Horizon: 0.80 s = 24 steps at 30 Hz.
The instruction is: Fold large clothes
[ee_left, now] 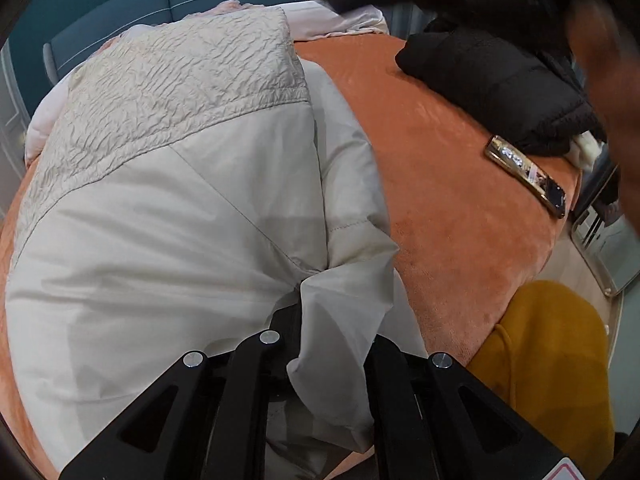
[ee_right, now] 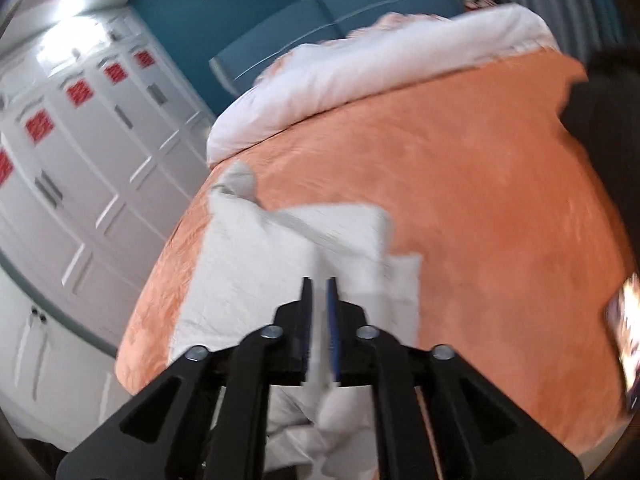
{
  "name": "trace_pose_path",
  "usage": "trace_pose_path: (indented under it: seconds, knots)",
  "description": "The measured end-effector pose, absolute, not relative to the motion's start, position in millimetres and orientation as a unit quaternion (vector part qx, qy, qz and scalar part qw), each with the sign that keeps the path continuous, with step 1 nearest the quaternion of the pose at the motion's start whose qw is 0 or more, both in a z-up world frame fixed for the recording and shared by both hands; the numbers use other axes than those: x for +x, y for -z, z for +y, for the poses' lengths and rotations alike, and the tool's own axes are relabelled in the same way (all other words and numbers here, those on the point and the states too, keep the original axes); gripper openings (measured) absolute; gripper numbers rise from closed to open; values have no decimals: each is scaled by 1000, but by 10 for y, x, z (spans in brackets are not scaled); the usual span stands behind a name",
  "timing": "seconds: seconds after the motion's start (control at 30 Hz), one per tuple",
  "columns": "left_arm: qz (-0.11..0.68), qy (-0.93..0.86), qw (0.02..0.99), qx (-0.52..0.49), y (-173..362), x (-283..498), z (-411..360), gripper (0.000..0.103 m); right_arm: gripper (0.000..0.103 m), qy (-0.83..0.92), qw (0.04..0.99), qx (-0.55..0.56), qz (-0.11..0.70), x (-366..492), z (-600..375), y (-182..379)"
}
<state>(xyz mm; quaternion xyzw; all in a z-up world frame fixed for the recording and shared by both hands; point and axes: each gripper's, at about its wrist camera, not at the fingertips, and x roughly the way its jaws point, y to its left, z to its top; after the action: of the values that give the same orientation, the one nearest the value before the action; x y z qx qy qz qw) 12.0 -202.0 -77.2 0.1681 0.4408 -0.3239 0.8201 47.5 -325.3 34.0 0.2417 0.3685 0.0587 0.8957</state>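
Observation:
A pale beige padded jacket [ee_left: 168, 184] with a crinkled upper panel lies spread on the orange bedspread [ee_left: 448, 184]. My left gripper [ee_left: 324, 312] is shut on a fold of the jacket's thin edge, and the cloth drapes over the fingertips and hides them. In the right wrist view the same jacket [ee_right: 248, 264] lies folded near the bed's left side on the bedspread [ee_right: 460, 184]. My right gripper [ee_right: 319, 292] hovers above it, its blue pads a narrow gap apart. Pale cloth shows through the gap; no pad presses on it.
A black puffy garment [ee_left: 500, 80] lies at the bed's far right, with a phone [ee_left: 528, 176] in front of it, the phone also showing blurred [ee_right: 626, 332]. A mustard-yellow garment [ee_left: 552, 364] hangs at the near edge. A white duvet [ee_right: 380, 68] lies by the teal headboard. White wardrobes [ee_right: 80, 160] stand left.

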Motion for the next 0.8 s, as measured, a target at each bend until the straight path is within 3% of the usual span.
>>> trace_pose_path:
  seconds: [0.13,0.37,0.53,0.8]
  knots:
    - [433,319,828,159,648,110,-1941,9,24,-89,880,215,414,829,-3198,-128]
    - [409,346,841,80,1,-71,-1348,36,20,-52,854,221,468,917,-3281,416]
    - [384,305,871,-29,-489,296,-697,47,17,-22,832,266,486,879,-3490,672]
    - [431,212,877,5,153,1130,-799,47,19,16,817,292,497,769,-3476,583]
